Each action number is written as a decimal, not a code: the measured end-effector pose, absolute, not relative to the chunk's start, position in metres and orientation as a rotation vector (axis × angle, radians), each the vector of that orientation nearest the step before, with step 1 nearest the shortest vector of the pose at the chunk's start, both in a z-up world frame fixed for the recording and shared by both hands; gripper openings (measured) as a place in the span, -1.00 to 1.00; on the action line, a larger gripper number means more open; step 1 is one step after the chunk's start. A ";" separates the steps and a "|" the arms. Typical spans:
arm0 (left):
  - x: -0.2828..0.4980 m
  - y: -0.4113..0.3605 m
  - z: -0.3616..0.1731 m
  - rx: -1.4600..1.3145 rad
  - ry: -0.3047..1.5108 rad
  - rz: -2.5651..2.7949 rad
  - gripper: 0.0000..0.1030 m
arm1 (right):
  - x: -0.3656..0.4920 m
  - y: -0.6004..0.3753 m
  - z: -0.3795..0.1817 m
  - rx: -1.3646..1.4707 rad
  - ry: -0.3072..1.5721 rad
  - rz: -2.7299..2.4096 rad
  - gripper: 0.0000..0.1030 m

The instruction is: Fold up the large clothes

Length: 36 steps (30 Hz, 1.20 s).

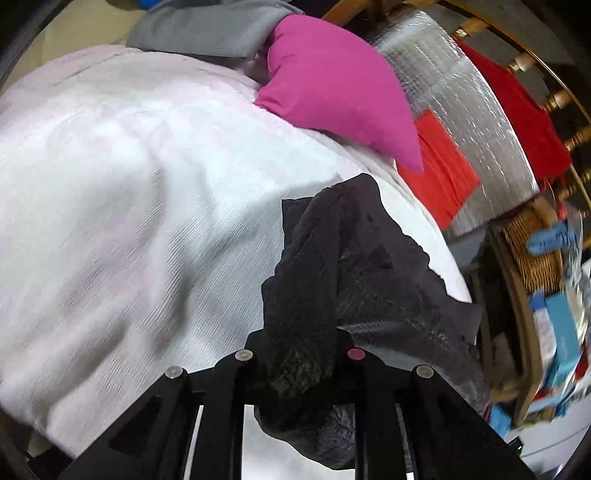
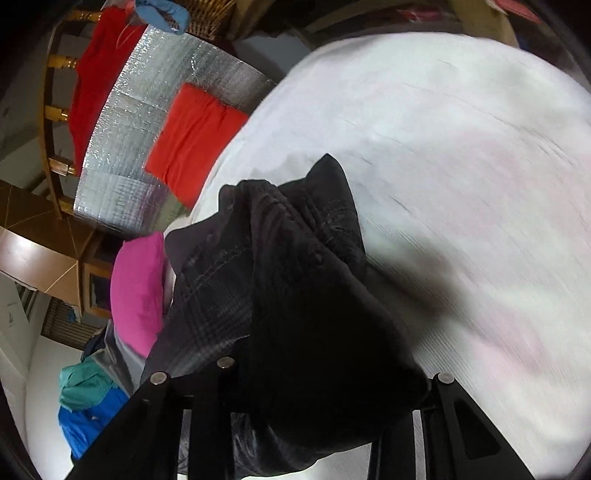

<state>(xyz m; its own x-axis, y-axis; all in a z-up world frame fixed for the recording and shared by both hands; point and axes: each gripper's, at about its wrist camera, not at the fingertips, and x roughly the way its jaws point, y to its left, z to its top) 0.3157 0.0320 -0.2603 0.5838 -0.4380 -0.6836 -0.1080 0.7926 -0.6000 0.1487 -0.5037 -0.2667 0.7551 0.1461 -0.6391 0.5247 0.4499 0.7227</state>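
In the left wrist view the white bedcover point(image 1: 129, 192) is filling the left and middle of the frame, smeared by motion blur. At the bottom centre the left gripper point(image 1: 299, 354) is pinching a bunched fold of the dark garment point(image 1: 332, 266) between its jaws — the fingertips themselves are hiding under the cloth. Up top a pink pillow point(image 1: 332, 85) is lying on the cover, a grey cloth point(image 1: 207, 26) behind it is getting cut off by the frame edge. On the right a red cloth point(image 1: 439, 166) is resting on a silver foil mat point(image 1: 454, 92); the wicker and blue items at far right are too blurred to name.

In the right wrist view the mat point(image 2: 147, 122) and red cloth point(image 2: 192, 136) are sitting upper left, the pillow point(image 2: 136, 288) at mid left. The right gripper point(image 2: 321, 373) is clamping the garment point(image 2: 295, 280) at bottom centre — black fabric is draping over the jaws and burying the pads. The bedcover point(image 2: 461, 166) is sweeping across the right, blurred.
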 end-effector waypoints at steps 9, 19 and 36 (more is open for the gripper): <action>0.269 0.059 -0.263 -0.637 1.003 -0.202 -0.20 | 0.106 -0.489 -0.250 0.991 0.812 -0.254 0.35; 0.245 0.076 -0.170 -0.450 0.785 -0.124 0.53 | 0.093 -0.467 -0.143 0.564 0.805 -0.155 0.37; 0.376 -0.088 -0.257 -0.061 1.030 -0.185 0.20 | 0.326 -0.422 -0.212 0.149 0.932 -0.141 0.25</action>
